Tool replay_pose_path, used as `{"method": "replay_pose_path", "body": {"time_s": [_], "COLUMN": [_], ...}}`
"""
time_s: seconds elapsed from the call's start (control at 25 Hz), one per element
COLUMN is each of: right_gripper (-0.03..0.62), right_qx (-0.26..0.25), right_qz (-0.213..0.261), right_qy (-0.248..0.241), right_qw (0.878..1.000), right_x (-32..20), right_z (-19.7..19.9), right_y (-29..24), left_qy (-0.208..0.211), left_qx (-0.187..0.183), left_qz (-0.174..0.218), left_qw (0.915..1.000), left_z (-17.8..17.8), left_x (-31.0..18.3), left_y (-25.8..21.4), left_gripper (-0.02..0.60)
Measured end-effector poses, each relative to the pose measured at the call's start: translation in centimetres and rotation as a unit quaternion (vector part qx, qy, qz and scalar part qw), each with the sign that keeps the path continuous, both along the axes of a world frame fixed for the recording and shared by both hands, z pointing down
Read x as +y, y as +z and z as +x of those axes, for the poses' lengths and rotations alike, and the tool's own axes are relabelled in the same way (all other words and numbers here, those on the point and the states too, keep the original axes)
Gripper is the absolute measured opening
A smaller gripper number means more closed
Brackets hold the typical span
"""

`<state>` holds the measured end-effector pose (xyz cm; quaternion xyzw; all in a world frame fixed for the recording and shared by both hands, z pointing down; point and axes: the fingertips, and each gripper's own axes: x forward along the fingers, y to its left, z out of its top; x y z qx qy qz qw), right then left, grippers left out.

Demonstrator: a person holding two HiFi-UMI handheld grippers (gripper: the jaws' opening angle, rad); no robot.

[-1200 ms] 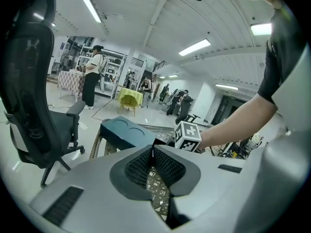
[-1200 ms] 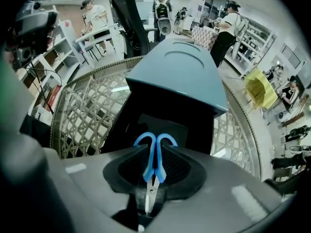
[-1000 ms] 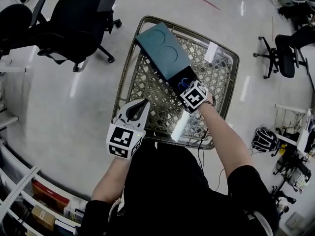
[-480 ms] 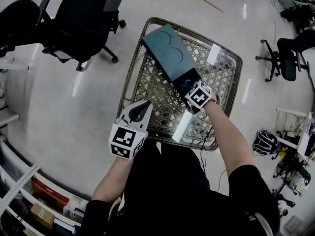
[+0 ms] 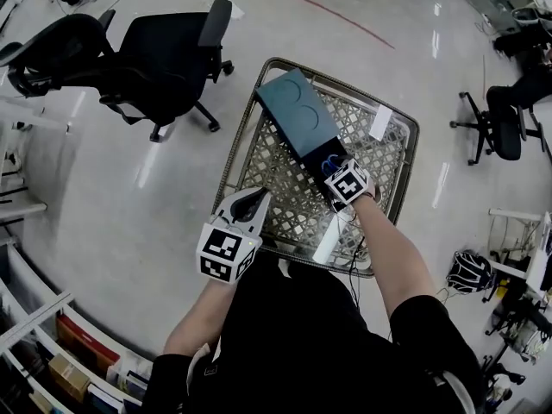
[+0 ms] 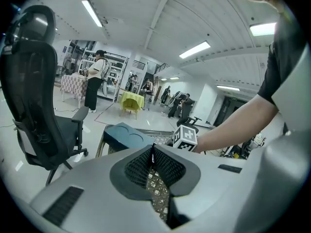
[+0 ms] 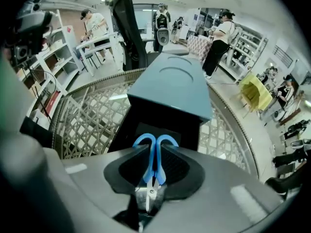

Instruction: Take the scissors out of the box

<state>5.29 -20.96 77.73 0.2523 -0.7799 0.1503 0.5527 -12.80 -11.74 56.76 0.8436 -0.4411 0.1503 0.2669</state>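
Right gripper [image 7: 155, 154] pinches the blue scissors [image 7: 155, 164] handles at the box [image 7: 170, 84] mouth, frame centre, jaws easing open; grip loosens, scissors could drop back in. Left gripper [image 6: 152, 152] closed, empty.

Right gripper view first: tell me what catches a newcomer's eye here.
The blue scissors stand out, held between the jaws of the right gripper, which are opening slightly, at the open dark end of the teal box. The box lies on a lattice-topped table; the left gripper hovers shut and empty at its near edge.
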Motion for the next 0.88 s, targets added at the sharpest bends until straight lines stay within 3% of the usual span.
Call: {"method": "replay_pose_path", "body": {"time_s": [0.2,0.44,0.88], "right_gripper": [0.086,0.086,0.086], "right_qx": [-0.074,-0.153,-0.285], "right_qz": [0.038,0.074,0.136], "right_qy": [0.055,0.094,0.130], "right_qw": [0.995,0.981,0.940], "right_x": [-1.7,-1.9,-1.2], "right_z": [1.6,3.0,7.3], "right_y": [-4.3,-9.5,-19.2], "left_qy": [-0.016,-0.032,-0.046], "left_qx": [-0.011,-0.026,-0.047], "left_qz": [0.018,0.045,0.088], "left_qw": [0.9996,0.9982,0.9940], "left_z": [1.7,3.3,7.8], "left_x": [-0.3,0.2,1.1], "left_y": [-2.2,-5.4,-10.1], "left_gripper": [0.017,0.017,0.017]}}
